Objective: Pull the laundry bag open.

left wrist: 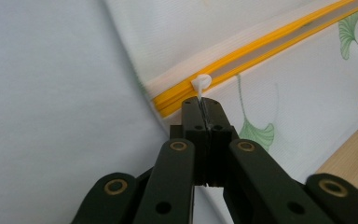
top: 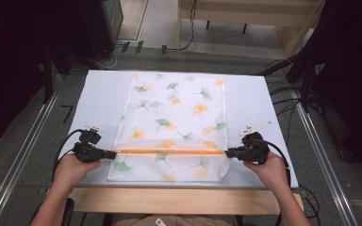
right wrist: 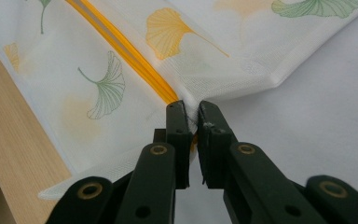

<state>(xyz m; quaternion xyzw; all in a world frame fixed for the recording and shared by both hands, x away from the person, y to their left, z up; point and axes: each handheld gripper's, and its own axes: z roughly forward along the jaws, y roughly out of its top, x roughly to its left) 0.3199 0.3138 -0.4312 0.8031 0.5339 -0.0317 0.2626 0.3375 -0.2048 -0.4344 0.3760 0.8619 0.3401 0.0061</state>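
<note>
A white mesh bag [top: 172,125] printed with green and orange ginkgo leaves lies flat on the white table cover [top: 99,94], reaching from the middle of the cover towards 12 o'clock, its near edge close to the wooden table edge [top: 184,200] at 6 o'clock. An orange zipper [top: 169,151] runs straight across the bag from 9 o'clock to 3 o'clock, near its lower end.

The left gripper [top: 111,153], held in the person's left hand [top: 75,169], sits at the 9 o'clock end of the zipper. In the left gripper view its jaws are pressed together on the thin stem of the white zipper pull [left wrist: 200,85], whose rounded head sticks out just beyond the tips, right at the end of the yellow-orange zipper [left wrist: 261,49]. The bag's edge curves away towards 7 o'clock beside it.

The right gripper [top: 228,153], held in the right hand [top: 271,169], sits at the 3 o'clock end of the zipper. In the right gripper view its jaws are nearly together, pinching the bag fabric [right wrist: 200,88] where the zipper [right wrist: 121,51] ends; the mesh puckers into a fold just beyond the tips, and a narrow gap remains between the black jaws. The wooden table edge [right wrist: 9,140] shows at 8 o'clock in that view.
</note>
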